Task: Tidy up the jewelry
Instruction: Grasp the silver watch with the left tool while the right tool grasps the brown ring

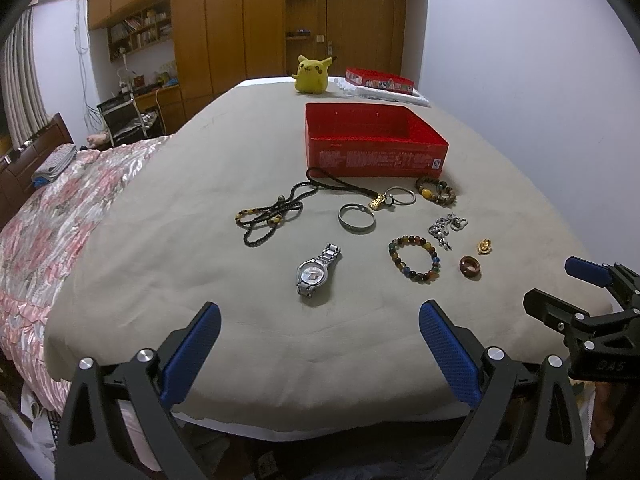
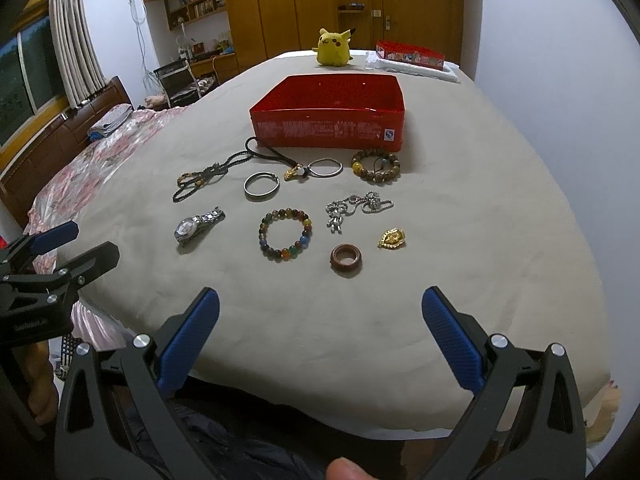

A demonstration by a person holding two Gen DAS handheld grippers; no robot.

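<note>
The jewelry lies spread on the beige cloth [image 1: 224, 168] of a bed: a watch [image 1: 318, 269] straight ahead of the left claw [image 1: 320, 354], a beaded bracelet [image 2: 285, 236] and brown ring [image 2: 345, 260] ahead of the right claw [image 2: 320, 340]. Beyond them stands an open red box [image 2: 332, 128]. Both claws hover with fingers spread wide, holding nothing.

The red box [image 1: 376, 156] carries white print on its front wall, too small to read. Its floor is partly hidden behind that wall. The second red box [image 2: 410, 55] at the far edge shows pictures too small to identify. Bookshelf [image 1: 140, 32] contents are blurred. The right gripper [image 1: 560, 292] is cut off by the left wrist view's edge.
</note>
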